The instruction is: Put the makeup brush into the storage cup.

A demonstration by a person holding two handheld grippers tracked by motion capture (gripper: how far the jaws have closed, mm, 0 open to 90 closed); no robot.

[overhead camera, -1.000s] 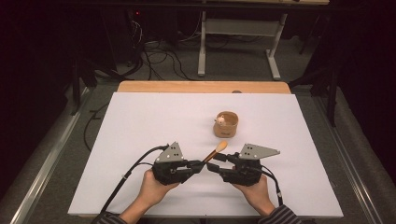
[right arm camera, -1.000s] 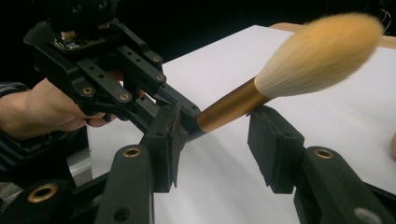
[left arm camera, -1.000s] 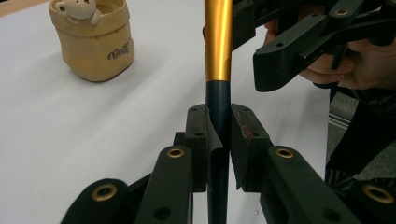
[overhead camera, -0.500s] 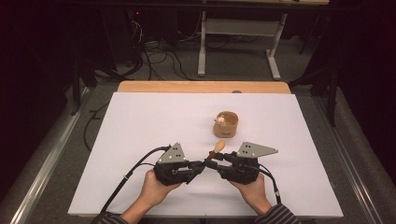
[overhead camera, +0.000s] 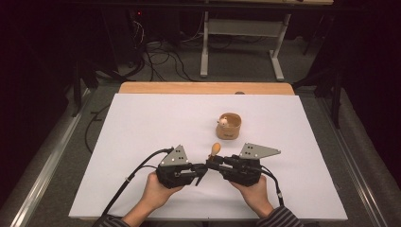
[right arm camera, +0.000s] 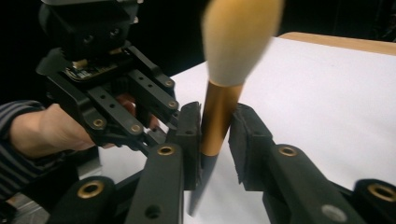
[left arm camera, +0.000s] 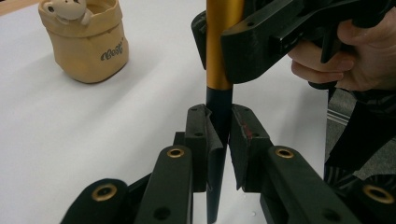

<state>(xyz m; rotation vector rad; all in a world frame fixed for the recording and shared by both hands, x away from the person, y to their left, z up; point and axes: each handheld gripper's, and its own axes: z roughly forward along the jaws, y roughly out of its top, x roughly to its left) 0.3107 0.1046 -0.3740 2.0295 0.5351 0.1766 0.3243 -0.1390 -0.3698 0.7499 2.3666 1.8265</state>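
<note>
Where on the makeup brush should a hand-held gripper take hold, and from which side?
Best on the stiff stem of the makeup brush, at the gold ferrule or the dark handle just below it, never the soft bristle head. The stem is slim and straight, so the jaws should close across it from the side. The right hand-held gripper clamps the ferrule that way; the left hand-held gripper pinches the dark handle.
</note>
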